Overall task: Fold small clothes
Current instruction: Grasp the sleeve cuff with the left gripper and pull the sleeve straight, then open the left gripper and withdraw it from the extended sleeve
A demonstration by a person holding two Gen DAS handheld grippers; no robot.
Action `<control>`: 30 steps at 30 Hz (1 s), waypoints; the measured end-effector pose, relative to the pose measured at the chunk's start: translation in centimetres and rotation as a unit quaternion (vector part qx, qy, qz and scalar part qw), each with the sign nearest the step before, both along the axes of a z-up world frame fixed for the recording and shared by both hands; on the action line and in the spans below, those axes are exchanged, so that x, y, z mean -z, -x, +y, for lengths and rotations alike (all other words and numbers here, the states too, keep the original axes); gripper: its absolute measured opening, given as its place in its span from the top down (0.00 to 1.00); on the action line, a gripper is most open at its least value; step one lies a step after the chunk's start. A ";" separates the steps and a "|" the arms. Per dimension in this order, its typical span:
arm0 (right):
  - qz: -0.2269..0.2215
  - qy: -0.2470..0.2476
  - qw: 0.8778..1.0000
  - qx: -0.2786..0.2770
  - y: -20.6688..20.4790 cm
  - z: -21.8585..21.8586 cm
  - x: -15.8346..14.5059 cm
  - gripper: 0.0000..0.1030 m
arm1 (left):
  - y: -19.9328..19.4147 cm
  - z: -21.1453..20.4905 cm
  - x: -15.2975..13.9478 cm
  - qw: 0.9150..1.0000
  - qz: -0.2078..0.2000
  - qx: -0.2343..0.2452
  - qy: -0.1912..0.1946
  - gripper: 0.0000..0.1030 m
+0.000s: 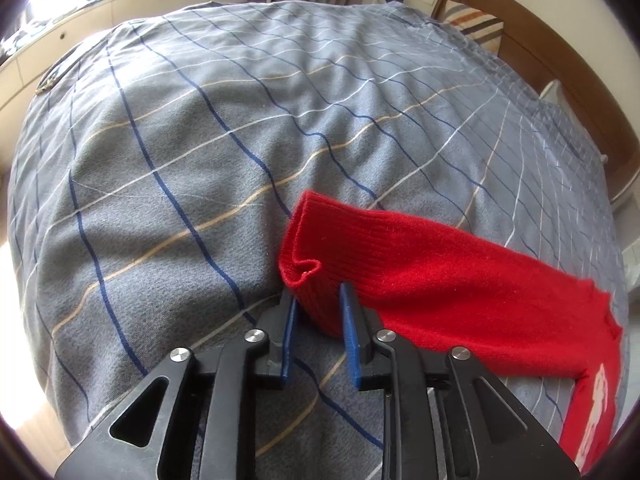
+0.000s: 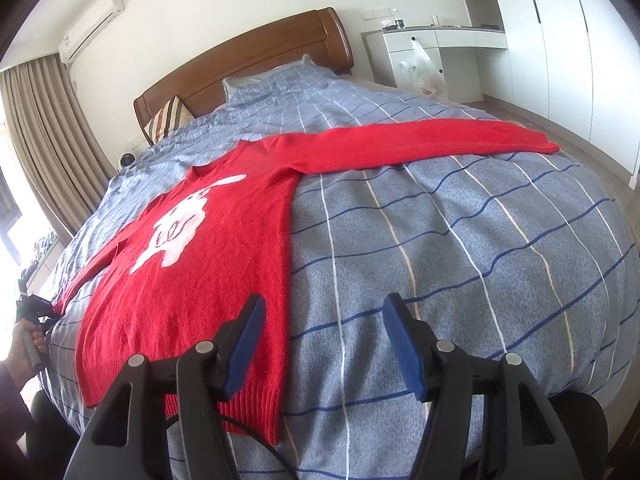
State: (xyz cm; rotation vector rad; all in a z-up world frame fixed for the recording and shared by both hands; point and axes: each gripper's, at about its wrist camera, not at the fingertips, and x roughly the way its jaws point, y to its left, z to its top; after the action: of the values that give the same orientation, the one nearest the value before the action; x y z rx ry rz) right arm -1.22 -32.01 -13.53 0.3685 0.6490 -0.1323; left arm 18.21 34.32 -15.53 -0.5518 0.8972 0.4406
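A small red sweater [image 2: 192, 280] with a white figure on its chest lies flat on the bed, both sleeves spread out. Its right sleeve [image 2: 420, 146] reaches far right. In the left wrist view its left sleeve [image 1: 420, 280] lies across the cover, and my left gripper [image 1: 318, 300] is partly closed with the cuff edge [image 1: 316, 304] between its blue pads. My right gripper [image 2: 324, 316] is open and empty, held above the bed just right of the sweater's hem. My left gripper also shows small at the far left of the right wrist view [image 2: 36, 308].
The bed has a grey-blue checked cover [image 2: 460, 260] and a wooden headboard [image 2: 260, 52] with a striped pillow [image 2: 168, 118]. A white desk with a plastic bag [image 2: 424, 66] and wardrobes stand at the far right. Curtains and a window sill lie to the left.
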 end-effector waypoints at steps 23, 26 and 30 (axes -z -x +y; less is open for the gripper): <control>-0.011 -0.011 0.999 0.034 0.4 -0.9 -0.1 0.27 | 7.6 -13.0 -5.6 0.982 -0.060 0.159 -0.084 0.06; -0.015 -0.006 0.999 0.039 0.6 -0.9 -0.3 0.27 | 8.0 -14.5 -5.0 0.978 -0.060 0.182 -0.080 0.06; -0.016 0.008 0.999 0.043 0.3 -1.0 -0.8 0.24 | 7.8 -16.6 -4.5 0.967 -0.061 0.216 -0.120 0.06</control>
State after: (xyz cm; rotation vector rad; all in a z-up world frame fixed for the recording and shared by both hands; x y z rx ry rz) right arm -1.57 -33.06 -12.71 0.3829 0.5996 -0.2132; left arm 10.39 17.71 -10.99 -0.1492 0.8044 0.1138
